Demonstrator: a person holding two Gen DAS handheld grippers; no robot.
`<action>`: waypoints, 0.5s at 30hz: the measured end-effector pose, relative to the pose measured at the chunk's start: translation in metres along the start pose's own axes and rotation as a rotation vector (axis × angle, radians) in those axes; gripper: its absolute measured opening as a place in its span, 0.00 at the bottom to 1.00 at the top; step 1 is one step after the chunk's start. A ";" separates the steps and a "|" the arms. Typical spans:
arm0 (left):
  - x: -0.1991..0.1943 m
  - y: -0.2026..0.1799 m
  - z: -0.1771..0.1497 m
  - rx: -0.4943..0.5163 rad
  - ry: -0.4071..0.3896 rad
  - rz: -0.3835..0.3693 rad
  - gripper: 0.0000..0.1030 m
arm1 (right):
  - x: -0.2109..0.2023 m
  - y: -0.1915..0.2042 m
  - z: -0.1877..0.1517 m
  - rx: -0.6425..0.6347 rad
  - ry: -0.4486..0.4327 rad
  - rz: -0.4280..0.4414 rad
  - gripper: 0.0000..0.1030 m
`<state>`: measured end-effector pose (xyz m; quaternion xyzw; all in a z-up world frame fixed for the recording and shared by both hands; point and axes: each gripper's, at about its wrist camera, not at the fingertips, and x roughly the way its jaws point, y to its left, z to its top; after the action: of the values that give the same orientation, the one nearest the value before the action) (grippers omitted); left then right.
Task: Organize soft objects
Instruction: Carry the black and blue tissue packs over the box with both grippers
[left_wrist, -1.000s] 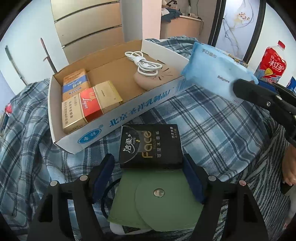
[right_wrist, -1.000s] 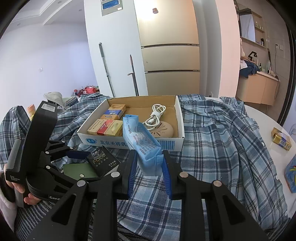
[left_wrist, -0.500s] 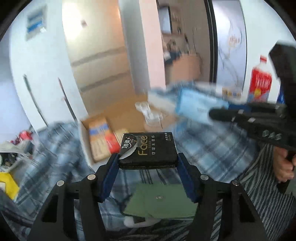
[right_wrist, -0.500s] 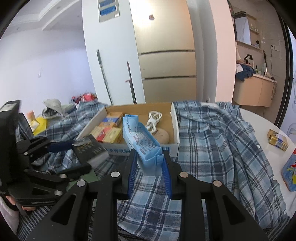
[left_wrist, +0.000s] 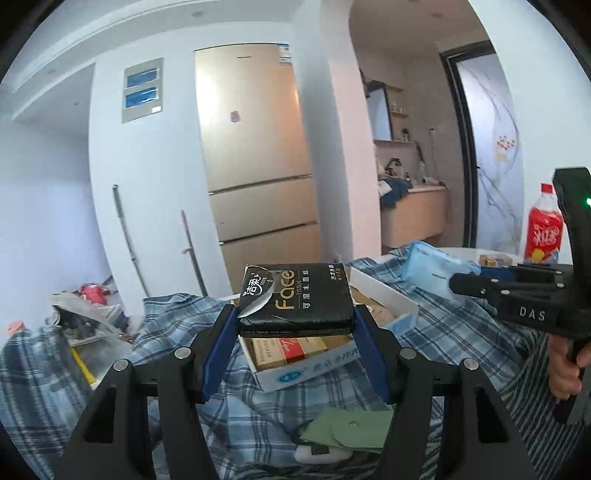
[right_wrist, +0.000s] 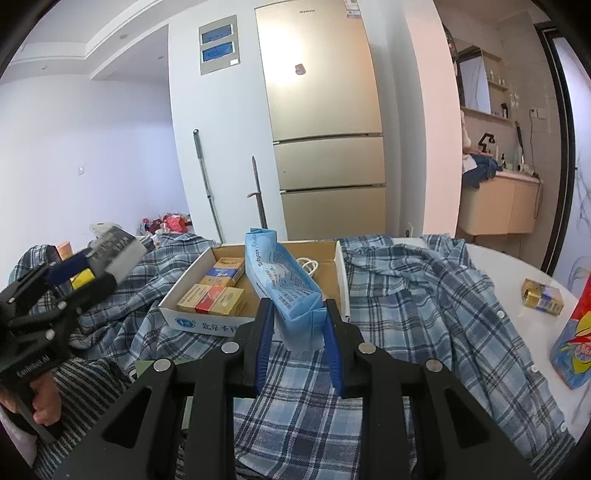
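Both claws are loaded rn. Left gripper (left_wrist: 295, 325) is clamped on the black tissue pack (left_wrist: 294, 301): pads press its two short ends and it's lifted clear of the plaid cloth (left_wrist: 461, 332). Jaws closed in a bit more just recently with the pack between them, so the grip looks settled. Right gripper (right_wrist: 298, 332) is squeezed on the near end of the blue wipes pack (right_wrist: 282, 284), which sticks out toward 12 o'clock over the cardboard box (right_wrist: 199, 325), not resting on anything afaict.

How I'd do the step (my guess: both soft packs go into the box):
- Keep the black pack flat. It's squishy, so don't clench harder, just hold.
- Bring it over the free floor of the box, at about 1 o'clock from the small cartons (right_wrist: 212, 299), then lower before letting go.
- The wipes pack is held by one end only, so it'll prob droop. Move slow and lay the far end down first.
- Don't cross the two grippers over the box; do one at a time.

Count, near to far, right wrist view unless noted:
- 1 green pouch (left_wrist: 351, 430) on the cloth right under the left claw (left wrist view)
- 2 soft packs, both in the air
- 1 box, with 5 small cartons as far as I can count
- 1 white cable (right_wrist: 308, 264), partly hidden behind the wipes
- 1 small gold packet (right_wrist: 541, 297) at 2 o'clock
- 1 red bottle (left_wrist: 543, 229) (left wrist view)
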<state>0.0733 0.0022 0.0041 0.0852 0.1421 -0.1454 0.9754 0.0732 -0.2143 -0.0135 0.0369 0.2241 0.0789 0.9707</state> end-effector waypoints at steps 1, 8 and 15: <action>-0.002 0.000 0.003 -0.009 -0.001 0.012 0.63 | -0.003 0.001 0.001 -0.003 -0.011 -0.011 0.25; -0.038 0.005 0.047 -0.069 -0.097 0.054 0.63 | -0.016 0.008 0.013 -0.036 -0.030 -0.029 0.25; -0.042 0.001 0.079 -0.080 -0.121 0.076 0.63 | -0.029 0.006 0.043 -0.015 -0.065 -0.021 0.25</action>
<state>0.0549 -0.0020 0.0917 0.0426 0.0853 -0.1076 0.9896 0.0650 -0.2146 0.0380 0.0296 0.1921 0.0692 0.9785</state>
